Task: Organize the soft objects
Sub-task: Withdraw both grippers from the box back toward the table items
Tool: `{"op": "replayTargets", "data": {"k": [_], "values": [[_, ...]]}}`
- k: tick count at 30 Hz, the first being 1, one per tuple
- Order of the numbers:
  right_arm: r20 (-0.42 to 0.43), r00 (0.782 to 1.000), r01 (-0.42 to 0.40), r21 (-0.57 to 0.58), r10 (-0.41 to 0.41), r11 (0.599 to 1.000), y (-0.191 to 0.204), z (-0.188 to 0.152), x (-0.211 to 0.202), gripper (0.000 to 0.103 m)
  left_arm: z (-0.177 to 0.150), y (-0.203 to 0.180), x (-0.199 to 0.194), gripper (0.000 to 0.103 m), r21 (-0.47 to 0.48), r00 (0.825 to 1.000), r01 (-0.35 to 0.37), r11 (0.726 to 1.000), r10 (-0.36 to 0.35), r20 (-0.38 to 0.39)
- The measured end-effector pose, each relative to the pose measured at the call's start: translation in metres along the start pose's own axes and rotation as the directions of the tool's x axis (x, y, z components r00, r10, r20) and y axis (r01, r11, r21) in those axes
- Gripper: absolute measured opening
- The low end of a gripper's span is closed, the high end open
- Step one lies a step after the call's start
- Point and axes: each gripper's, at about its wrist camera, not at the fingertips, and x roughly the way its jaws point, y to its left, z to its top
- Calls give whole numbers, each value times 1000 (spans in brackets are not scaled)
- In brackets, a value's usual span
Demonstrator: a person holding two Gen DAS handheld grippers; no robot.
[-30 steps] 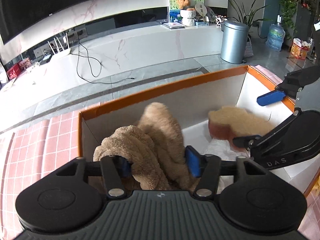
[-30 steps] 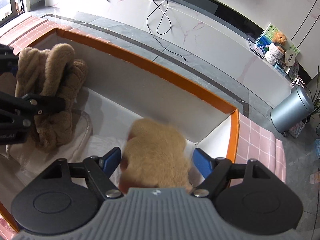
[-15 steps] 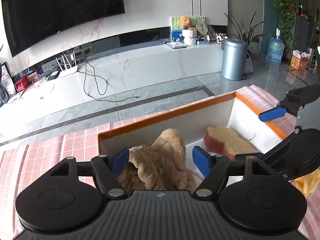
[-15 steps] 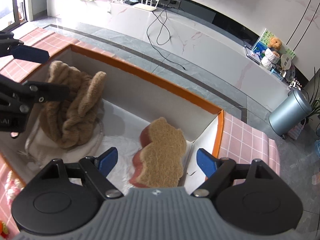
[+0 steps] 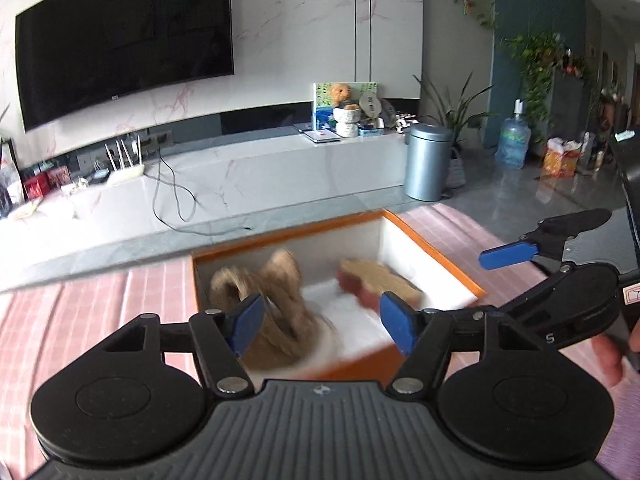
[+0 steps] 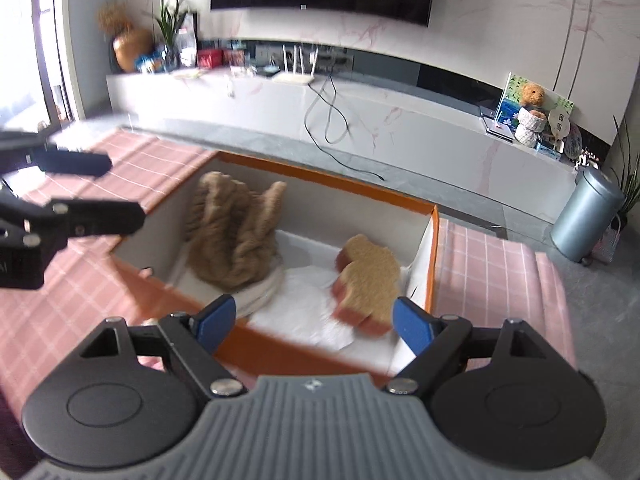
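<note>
An orange-rimmed white box [image 5: 436, 254] [image 6: 434, 264] stands on a pink checked cloth. In it lie a brown fluffy plush [image 5: 276, 304] [image 6: 232, 232] at the left and a toast-shaped soft toy [image 5: 380, 280] [image 6: 370, 280] at the right, on white paper. My left gripper [image 5: 322, 320] is open and empty, raised above the box's near side. My right gripper [image 6: 314, 324] is open and empty, raised above the near rim in front of the toast toy. The right gripper also shows in the left wrist view [image 5: 532, 264], and the left gripper in the right wrist view [image 6: 92, 188].
The pink checked cloth [image 6: 500, 264] covers the table around the box. Beyond the table are a grey floor, a white marble TV bench [image 5: 240, 172] with a router and cables, and a grey bin [image 5: 426, 164].
Both grippers let go of their toys and opened wide, then pulled back and up out of the box. The plush and the toast toy stay in the box.
</note>
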Motion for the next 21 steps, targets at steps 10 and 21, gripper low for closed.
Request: {"op": "replayTargets", "data": {"k": [10,21], "values": [[53,999,-6,102,1,995,31,-106,-60,84,-91,-18,-48,74,-101,999,-32,994,31,-10],[-44,999,6,33,-4,999,74,-183,-42,77,-166,-24,-36,74,-156,988,-140,978,127,-90]]}}
